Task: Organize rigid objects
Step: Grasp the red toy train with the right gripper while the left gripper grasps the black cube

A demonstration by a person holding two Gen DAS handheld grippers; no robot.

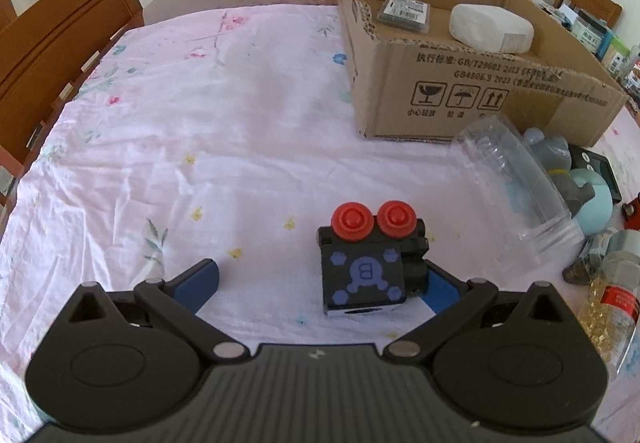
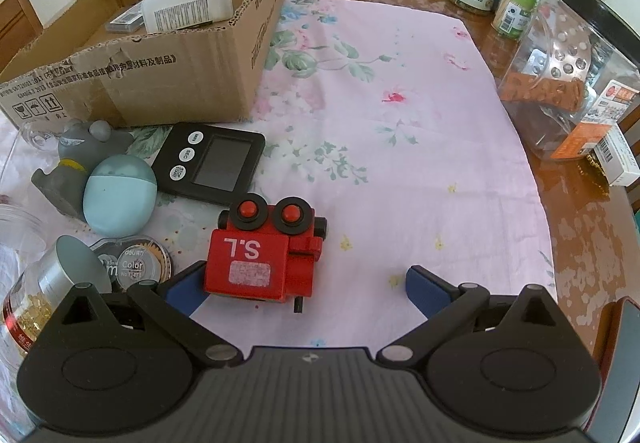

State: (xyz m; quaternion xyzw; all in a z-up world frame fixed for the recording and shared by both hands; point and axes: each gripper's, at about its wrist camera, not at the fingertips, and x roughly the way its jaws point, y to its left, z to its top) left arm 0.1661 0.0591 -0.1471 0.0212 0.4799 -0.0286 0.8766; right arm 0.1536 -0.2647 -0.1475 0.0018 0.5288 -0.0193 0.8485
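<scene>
1. the left gripper [image 1: 320, 285] is spread wide and holds nothing. the black toy car [image 1: 370, 263] with red wheels lies between its blue pads, close against the right-hand pad, with bare cloth between it and the other pad.

2. the right gripper [image 2: 302, 289] is likewise spread wide and empty. the red toy car [image 2: 260, 259] marked "s.l" lies at its left pad, apparently touching it, and the far pad stands well apart from it.

3. both toys lie on their sides on the pink cloth [image 1: 200, 143] of the bench, wheels pointing away from the cameras. my guess is that each gripper is lined up to close across a car body, which looks boxy and firm enough to pinch.

4. the cardboard box [image 1: 460, 83] stands open-topped beyond the cars and already holds a white bottle [image 1: 492, 27] and a small flat case [image 1: 404, 13] — so it reads as the place where the rigid things go.

5. room: the cloth ahead of the left gripper is bare up to the box wall, an easy lane. beside the red car things crowd — a timer [image 2: 210, 163], a pale blue egg-shaped case [image 2: 118, 199], a grey figure [image 2: 78, 159] and a round tape case [image 2: 136, 265].

6. the box's torn front rim stands tall, so a carried car would likely need lifting over it — not sliding.
</scene>
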